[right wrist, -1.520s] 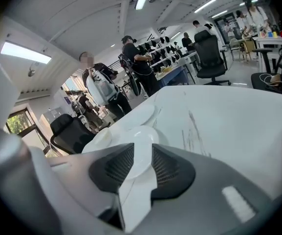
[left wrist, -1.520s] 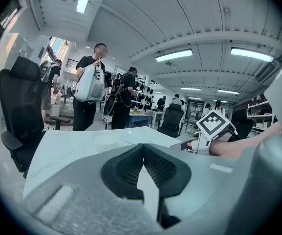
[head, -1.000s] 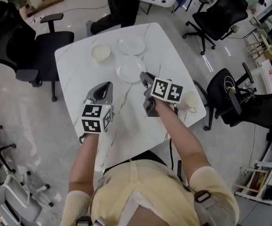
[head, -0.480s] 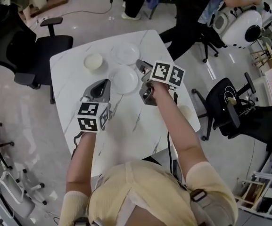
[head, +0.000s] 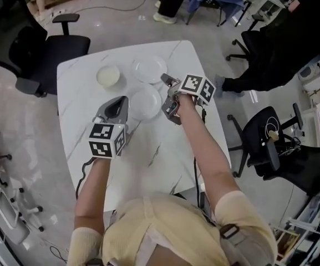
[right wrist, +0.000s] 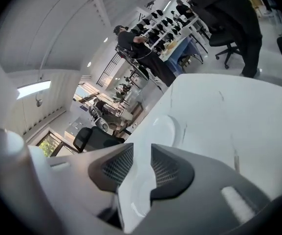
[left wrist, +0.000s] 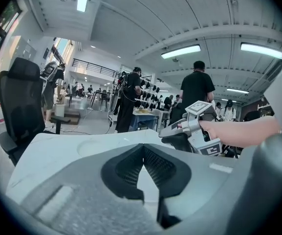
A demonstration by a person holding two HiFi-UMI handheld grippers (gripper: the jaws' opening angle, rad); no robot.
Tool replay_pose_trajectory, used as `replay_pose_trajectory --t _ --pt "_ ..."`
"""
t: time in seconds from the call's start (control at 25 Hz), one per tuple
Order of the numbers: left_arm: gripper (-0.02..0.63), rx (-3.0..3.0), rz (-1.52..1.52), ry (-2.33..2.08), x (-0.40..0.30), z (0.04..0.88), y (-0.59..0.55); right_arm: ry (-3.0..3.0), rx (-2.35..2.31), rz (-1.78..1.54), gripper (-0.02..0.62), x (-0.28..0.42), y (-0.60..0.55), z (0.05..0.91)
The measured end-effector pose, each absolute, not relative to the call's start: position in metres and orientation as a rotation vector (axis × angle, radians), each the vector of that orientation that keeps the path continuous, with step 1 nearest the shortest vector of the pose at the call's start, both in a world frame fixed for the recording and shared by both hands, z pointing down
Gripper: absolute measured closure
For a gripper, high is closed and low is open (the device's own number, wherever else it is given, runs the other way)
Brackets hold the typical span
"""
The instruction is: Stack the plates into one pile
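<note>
On the white tabletop (head: 160, 148) three dishes lie unstacked: a near plate (head: 145, 102) in the middle, a far plate (head: 150, 68) just beyond it and a cream dish (head: 108, 75) off to the left. All sit apart, so no pile yet. Step in hand, I'd judge, is the first pickup, w/ the right gripper (head: 166, 95) at the near plate's right edge. Its fingers (right wrist: 167, 168) stand fairly wide and have just been opening. The plate's rim shows in the gap btwn them, not pinched as far as I can see. Next move prob. needs them to close on that rim, lift, then carry over the far plate. Right arm is stretched fwd, its gripper rolled & tipped down at the tabletop. Left arm sits farther back, w/ the left gripper (head: 125, 101) just beside the plate's left rim, its fingers (left wrist: 158, 168) closed tip to tip & empty.
</note>
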State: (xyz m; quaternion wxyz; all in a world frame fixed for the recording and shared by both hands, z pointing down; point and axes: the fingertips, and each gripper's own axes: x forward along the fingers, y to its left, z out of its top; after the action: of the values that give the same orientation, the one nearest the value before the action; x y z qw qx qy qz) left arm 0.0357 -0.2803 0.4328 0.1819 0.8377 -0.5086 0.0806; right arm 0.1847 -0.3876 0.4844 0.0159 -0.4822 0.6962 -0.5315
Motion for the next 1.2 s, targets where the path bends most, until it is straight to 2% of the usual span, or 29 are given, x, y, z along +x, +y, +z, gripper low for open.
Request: replay_pose_trajectory --t 0.56,1.2 --pt "0.601 2.291 0.242 -1.451 0.029 0.464 -0.309 1.939 -1.471 -1.898 0.488 0.188 -0.42 0.545" --pt "0.601 2.293 0.231 -1.463 0.025 0.473 -0.324 1.89 -1.565 -1.897 0.486 0.191 -0.435 0.572"
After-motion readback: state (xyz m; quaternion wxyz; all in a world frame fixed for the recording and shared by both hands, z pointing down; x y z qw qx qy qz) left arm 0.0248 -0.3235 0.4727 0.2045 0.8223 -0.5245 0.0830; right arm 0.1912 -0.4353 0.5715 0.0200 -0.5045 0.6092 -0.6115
